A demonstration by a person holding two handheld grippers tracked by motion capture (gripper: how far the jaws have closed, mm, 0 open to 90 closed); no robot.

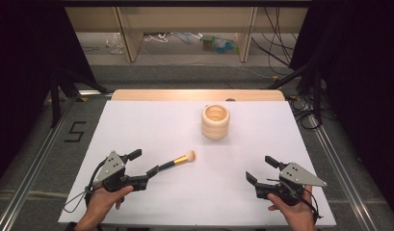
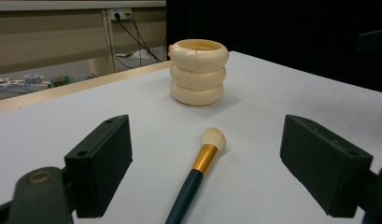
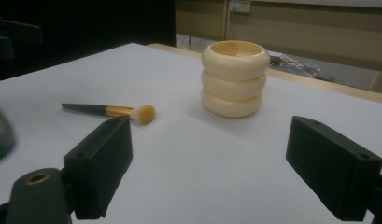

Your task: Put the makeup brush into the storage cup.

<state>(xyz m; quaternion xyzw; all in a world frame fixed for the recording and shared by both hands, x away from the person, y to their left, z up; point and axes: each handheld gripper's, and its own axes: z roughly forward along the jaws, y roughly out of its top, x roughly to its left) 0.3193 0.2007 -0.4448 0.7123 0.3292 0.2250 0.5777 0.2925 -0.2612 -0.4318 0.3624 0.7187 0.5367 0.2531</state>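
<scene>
Evidently nothing has been grasped: the makeup brush (image 1: 179, 160) lies flat on the white table (image 1: 137, 125), between the left gripper's (image 1: 142, 162) spread jaws, near the ringed holder (image 1: 216, 121); the right gripper (image 1: 262, 168) is held apart, empty.

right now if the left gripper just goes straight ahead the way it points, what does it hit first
The makeup brush: it lies between the open jaws of the left gripper, handle toward it. Beyond the brush stands the ringed cream holder, roughly on the same line, though depth is hard to judge.
</scene>
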